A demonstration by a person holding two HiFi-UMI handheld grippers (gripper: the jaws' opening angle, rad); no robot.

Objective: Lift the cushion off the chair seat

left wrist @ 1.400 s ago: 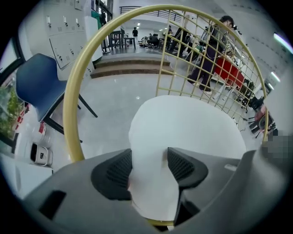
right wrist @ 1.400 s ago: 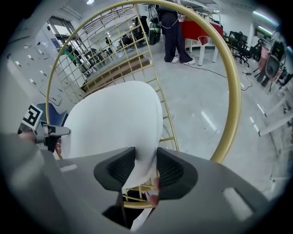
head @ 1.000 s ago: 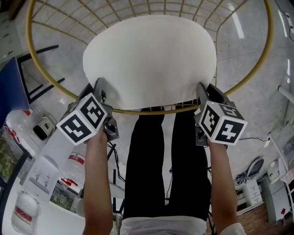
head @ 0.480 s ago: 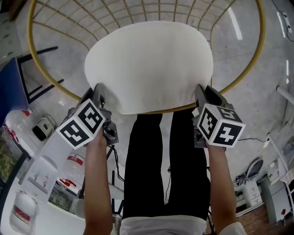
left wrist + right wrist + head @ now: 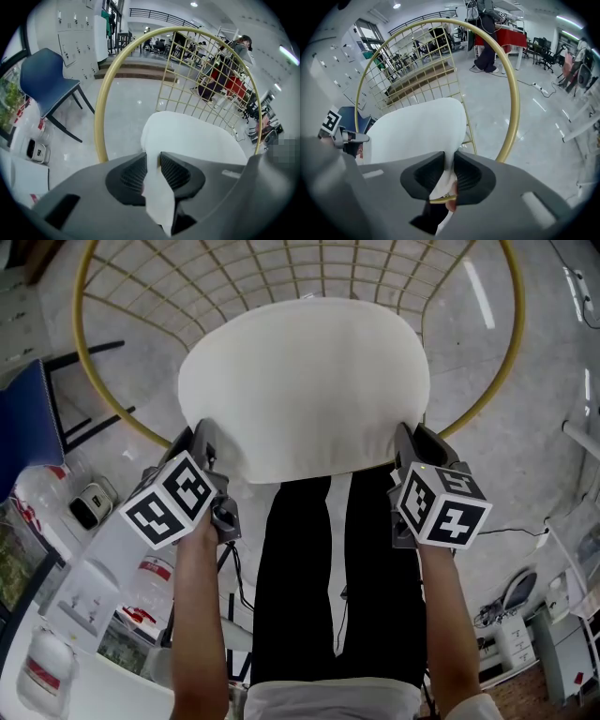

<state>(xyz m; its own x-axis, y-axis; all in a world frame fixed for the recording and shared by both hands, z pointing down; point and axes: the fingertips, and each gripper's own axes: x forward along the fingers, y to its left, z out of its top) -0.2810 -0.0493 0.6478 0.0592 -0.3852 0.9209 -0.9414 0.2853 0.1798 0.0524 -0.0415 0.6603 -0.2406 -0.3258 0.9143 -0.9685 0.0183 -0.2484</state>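
A round gold wire chair fills the top of the head view, its grid back sloping away from the person. The white cushion lies in the seat, and its near edge reaches over the front of the hoop and hides that stretch of rim. Below it stand the person's legs in black trousers. Both bare forearms reach up the picture from the bottom edge, the left forearm and right forearm nearly parallel and well apart, one outside each leg. Both wrists are tipped steeply downward. The left tool grips the cushion's near-left corner, its jaws narrow with a fold of white fabric pinched between the ribbed pads. The right tool grips the near-right corner, and its jaws are closing on the cushion's edge, which is already pressed between the pads, with the gold rim just under them
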